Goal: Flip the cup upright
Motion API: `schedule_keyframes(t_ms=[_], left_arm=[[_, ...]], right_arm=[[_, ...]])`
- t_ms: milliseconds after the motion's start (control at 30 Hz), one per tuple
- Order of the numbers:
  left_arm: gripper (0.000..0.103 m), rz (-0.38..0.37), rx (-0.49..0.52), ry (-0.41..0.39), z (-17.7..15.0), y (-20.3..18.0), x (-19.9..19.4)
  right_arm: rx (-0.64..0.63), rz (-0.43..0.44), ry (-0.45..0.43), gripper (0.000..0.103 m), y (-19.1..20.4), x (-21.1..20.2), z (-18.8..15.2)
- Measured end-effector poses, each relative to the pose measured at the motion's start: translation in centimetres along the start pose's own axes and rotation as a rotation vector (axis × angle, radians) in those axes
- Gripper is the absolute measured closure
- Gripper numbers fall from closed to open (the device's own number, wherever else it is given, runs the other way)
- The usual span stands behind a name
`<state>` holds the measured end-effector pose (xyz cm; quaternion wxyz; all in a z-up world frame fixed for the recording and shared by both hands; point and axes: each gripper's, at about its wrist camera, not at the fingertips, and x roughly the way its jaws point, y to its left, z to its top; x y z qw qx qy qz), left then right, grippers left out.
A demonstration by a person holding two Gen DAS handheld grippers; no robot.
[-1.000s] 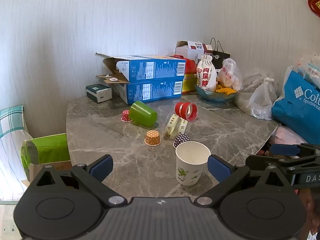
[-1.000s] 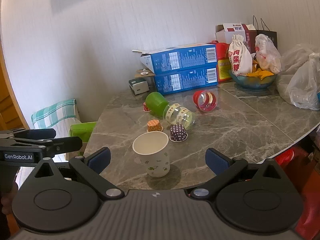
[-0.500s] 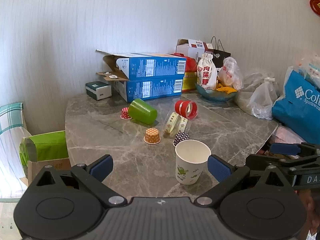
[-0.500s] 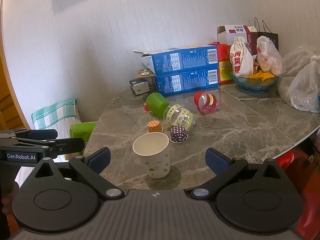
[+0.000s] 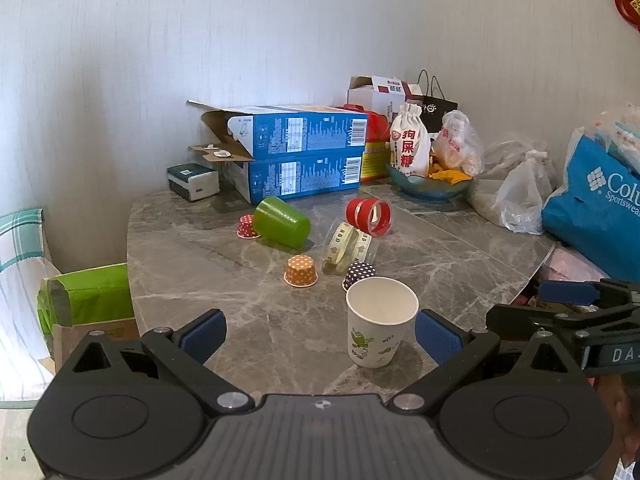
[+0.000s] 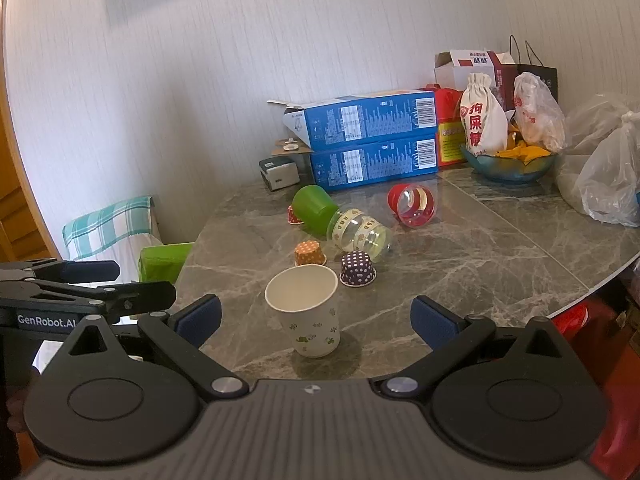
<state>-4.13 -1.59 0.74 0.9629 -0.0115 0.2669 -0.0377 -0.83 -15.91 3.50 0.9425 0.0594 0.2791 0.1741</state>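
A white paper cup (image 5: 379, 320) with green prints stands upright near the table's front edge, also in the right wrist view (image 6: 306, 312). Behind it a green cup (image 5: 282, 221) (image 6: 314, 208), a clear cup with a patterned band (image 5: 346, 249) (image 6: 358, 234) and a red-rimmed clear cup (image 5: 369, 217) (image 6: 412, 204) lie on their sides. My left gripper (image 5: 320, 334) is open and empty, short of the paper cup. My right gripper (image 6: 316, 320) is open and empty, with the paper cup between its fingers' line of sight.
Small dotted baking cups, orange (image 5: 301, 271), purple (image 6: 357, 268) and red (image 5: 246, 227), sit upside down on the marble table (image 5: 200, 272). Blue boxes (image 5: 300, 152), a bowl with bags (image 5: 428, 184) and plastic bags (image 6: 608, 184) crowd the back. A green bag (image 5: 88, 296) sits left of the table.
Both grippers have drifted slightly; the view shifted a little. The paper cup and the other cups have not moved.
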Motion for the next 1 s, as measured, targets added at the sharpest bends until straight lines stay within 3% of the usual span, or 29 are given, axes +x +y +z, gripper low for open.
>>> schedule_keyframes(t_ms=[1000], left_arm=[[0.002,-0.011,0.026,-0.024,-0.4,-0.6,-0.4]], right_arm=[[-0.004,-0.003,0.018,0.001,0.3,-0.1,-0.3]])
